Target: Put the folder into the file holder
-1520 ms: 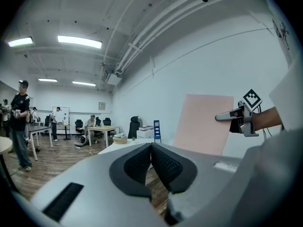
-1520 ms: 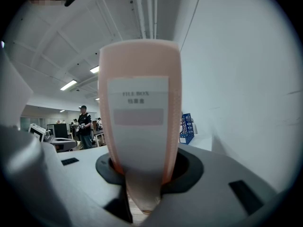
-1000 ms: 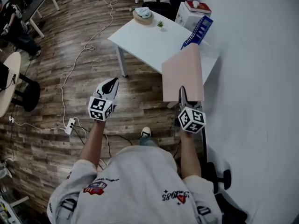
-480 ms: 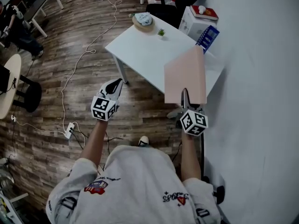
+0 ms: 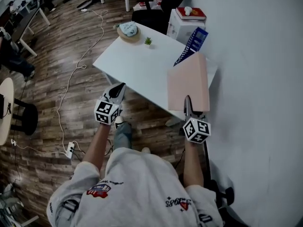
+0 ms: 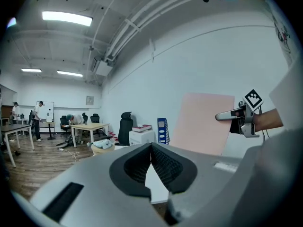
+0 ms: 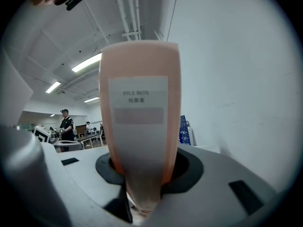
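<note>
The white table (image 5: 142,63) is seen nearer the person than a second ago, its near edge now lying just ahead of both grippers. The pink folder (image 5: 188,82) is held upright above the table's right near corner, and it has been carried forward with the hand. Its labelled spine (image 7: 139,126) is turned toward the right gripper view. In the head view its top edge is overlapped with the foot of the blue file holder (image 5: 191,44). The file holder is stood at the table's far right edge beside the wall, and it is not yet entered by the folder. The right gripper (image 5: 188,103) is clamped on the folder's lower edge, and its jaws are kept apart only by the folder's thickness (image 7: 142,174). The left gripper (image 5: 117,91) has been brought up to the table's near edge. Its jaws are pressed together at the tips, with nothing between them (image 6: 151,150). A small potted plant (image 5: 148,41) is set at the table's far side.
</note>
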